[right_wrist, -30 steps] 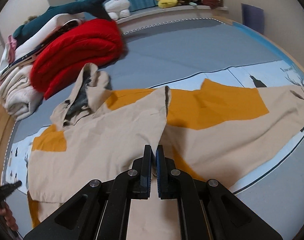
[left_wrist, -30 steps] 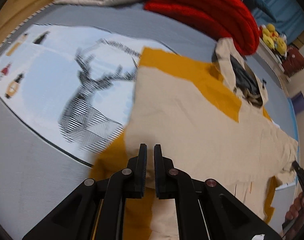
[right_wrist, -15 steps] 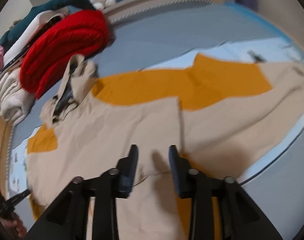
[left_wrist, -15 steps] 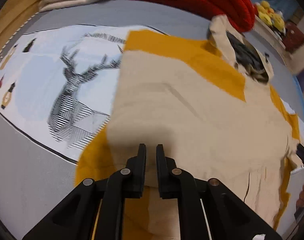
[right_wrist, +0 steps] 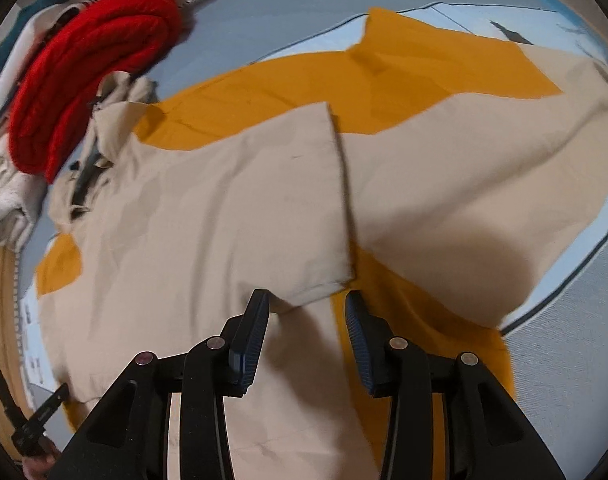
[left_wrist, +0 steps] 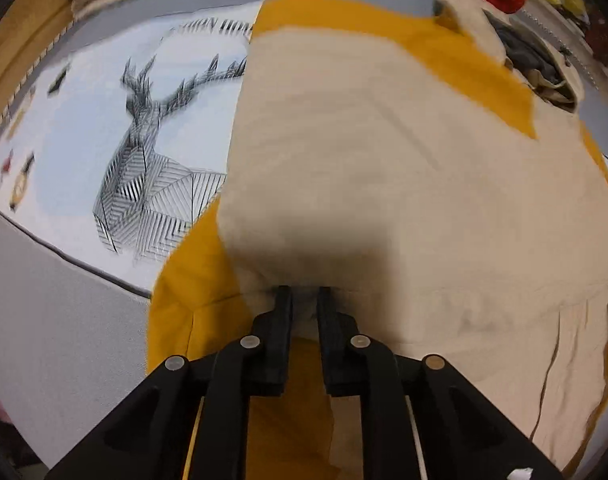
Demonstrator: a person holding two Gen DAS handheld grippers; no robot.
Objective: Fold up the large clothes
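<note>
Left hand-held gripper (left_wrist: 303, 294) points steeply down at the jacket (left_wrist: 384, 168); its jaws have just been opening and stand a narrow gap apart, tips at the folded beige edge. There's cloth in the gap, but I can't tell whether the pads press on it. Right hand-held gripper (right_wrist: 307, 304) has jaws clearly apart, just opened; the corner of the folded-over beige panel (right_wrist: 240, 208) lies just ahead of the tips, between them but not pinched. The jacket, beige with mustard blocks, lies spread flat on the bed (left_wrist: 56, 320), partly over a pale sheet with a deer print (left_wrist: 144, 176). In the right view the beige panel is folded across the body, its straight edge running from near the mustard yoke down to my jaws; the sleeve (right_wrist: 484, 168) stretches off right. The hood (right_wrist: 104, 148) sits bunched at upper left, touching a red blanket (right_wrist: 88, 64). Folded cream bedding (right_wrist: 4, 196) is beside that. My left hand-held gripper shows small at the right view's bottom-left edge, at the jacket's far hem. The left view is motion-blurred.
</note>
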